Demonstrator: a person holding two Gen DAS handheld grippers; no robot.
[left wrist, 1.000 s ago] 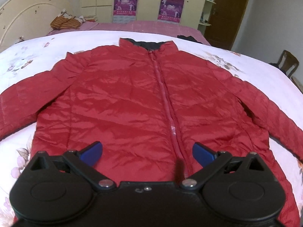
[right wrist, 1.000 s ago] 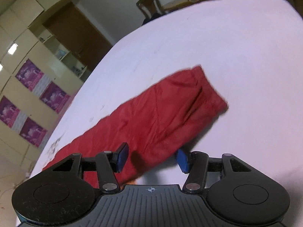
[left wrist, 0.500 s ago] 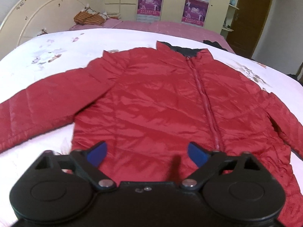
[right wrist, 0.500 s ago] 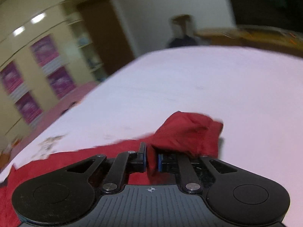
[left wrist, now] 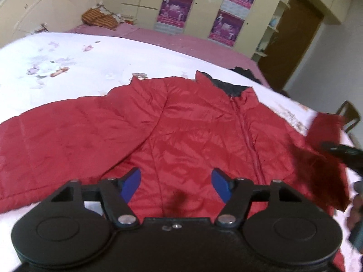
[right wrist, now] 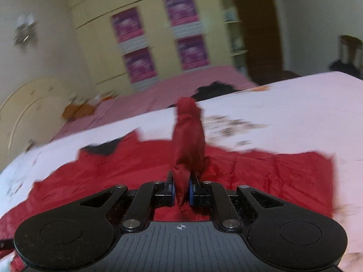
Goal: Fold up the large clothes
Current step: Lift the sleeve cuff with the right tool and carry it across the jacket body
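A red padded jacket point(left wrist: 186, 131) lies front up on a white flowered bed point(left wrist: 68, 68), zip closed, collar far. Its left sleeve point(left wrist: 56, 136) stretches out flat to the left. My left gripper point(left wrist: 175, 184) is open and empty, just above the jacket's lower left body. My right gripper point(right wrist: 181, 190) is shut on the right sleeve point(right wrist: 189, 138) and holds its cuff up over the jacket body point(right wrist: 272, 176). In the left wrist view the lifted sleeve point(left wrist: 322, 149) hangs at the right edge, with the right gripper point(left wrist: 342, 153) partly in view behind it.
A pink bedspread point(left wrist: 181, 43) lies beyond the white sheet, with an orange cloth bundle point(left wrist: 99, 19) by the headboard. A dark garment point(right wrist: 215, 90) lies near the far bed edge. Wardrobes with posters point(left wrist: 177, 6), a brown door point(left wrist: 292, 36) and a chair point(left wrist: 349, 115) stand behind.
My right gripper closed on the right sleeve and lifted it off the bed, swinging it in over the jacket body. My left gripper drifted left along the hem, still open.
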